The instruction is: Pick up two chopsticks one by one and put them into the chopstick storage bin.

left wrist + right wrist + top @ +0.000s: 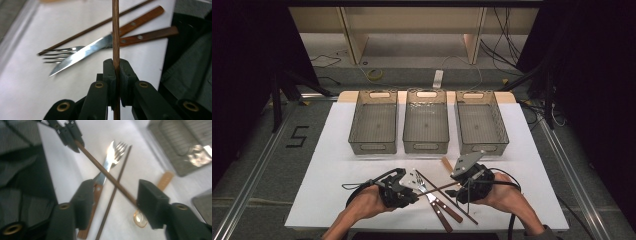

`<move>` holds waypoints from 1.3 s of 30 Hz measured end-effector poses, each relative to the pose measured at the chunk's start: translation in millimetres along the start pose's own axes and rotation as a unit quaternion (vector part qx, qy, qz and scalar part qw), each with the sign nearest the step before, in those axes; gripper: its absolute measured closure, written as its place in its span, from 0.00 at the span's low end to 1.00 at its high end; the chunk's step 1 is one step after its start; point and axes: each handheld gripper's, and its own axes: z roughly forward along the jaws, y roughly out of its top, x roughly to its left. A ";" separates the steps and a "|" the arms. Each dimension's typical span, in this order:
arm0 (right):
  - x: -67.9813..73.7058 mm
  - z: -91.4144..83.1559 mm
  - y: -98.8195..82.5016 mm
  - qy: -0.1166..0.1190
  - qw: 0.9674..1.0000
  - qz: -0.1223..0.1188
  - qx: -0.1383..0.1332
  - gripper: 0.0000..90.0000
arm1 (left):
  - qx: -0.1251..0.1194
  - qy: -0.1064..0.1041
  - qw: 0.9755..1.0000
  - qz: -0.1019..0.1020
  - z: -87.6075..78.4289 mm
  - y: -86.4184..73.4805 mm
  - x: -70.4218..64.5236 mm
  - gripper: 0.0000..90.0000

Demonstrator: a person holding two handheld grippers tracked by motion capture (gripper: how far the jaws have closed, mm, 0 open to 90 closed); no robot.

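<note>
My left gripper is shut on a thin brown chopstick, which runs straight up between its pads. In the high view this chopstick spans from the left gripper to my right gripper. The right gripper stands open around the chopstick's far end, which lies close to one pad; the left gripper grips the other end. Below the stick lie a knife, a fork, both with wooden handles, and a second chopstick.
Three grey mesh baskets stand in a row at the back of the white table. A small light wooden spoon lies by the right gripper. Cables trail from both grippers toward the front edge.
</note>
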 end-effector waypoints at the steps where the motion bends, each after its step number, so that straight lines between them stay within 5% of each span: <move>1: -2.2 -1.3 -1.7 -0.002 1.000 0.012 -0.011 0.50 | -0.004 0.007 1.000 -0.012 -1.6 -0.6 2.0 0.94; 6: -9.3 -3.4 -12.0 -0.022 0.996 0.072 -0.052 0.44 | -0.018 0.024 0.997 -0.067 -10.7 -5.7 15.2 0.94; 10: -11.7 -1.4 -21.1 -0.039 0.990 0.108 -0.086 0.39 | -0.029 0.037 0.994 -0.101 -16.7 -10.6 24.0 0.94; 16: -13.2 4.1 -33.6 -0.046 0.983 0.146 -0.104 0.36 | -0.052 0.059 0.986 -0.150 -25.5 -17.5 36.6 0.94; 28: -5.8 11.8 -47.0 -0.052 0.983 0.155 -0.084 0.32 | -0.084 0.098 0.968 -0.215 -47.9 -30.4 66.7 0.94; 39: 1.6 17.1 -51.8 -0.058 0.985 0.145 -0.071 0.32 | -0.112 0.146 0.948 -0.261 -71.0 -34.9 104.8 0.94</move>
